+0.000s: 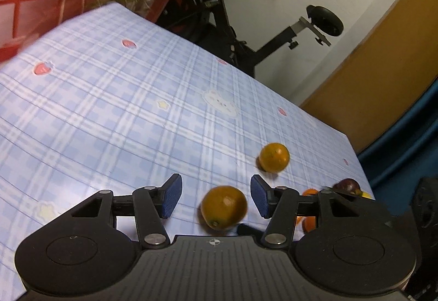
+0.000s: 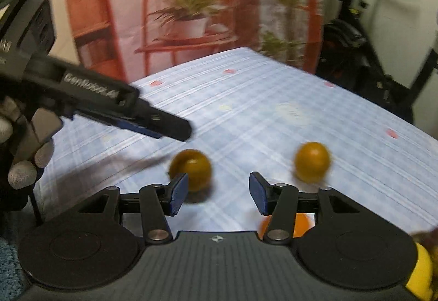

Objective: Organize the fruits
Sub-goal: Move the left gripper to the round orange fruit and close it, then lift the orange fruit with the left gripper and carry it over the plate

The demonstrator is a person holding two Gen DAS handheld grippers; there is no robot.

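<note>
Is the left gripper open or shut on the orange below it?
Open. The left gripper has blue pads standing apart, clear of the orange lying on the tablecloth.

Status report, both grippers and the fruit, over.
Left gripper open, near orange between its pads, untouched. Right gripper open, empty. Far orange loose on the tablecloth. Nothing in the way.
</note>
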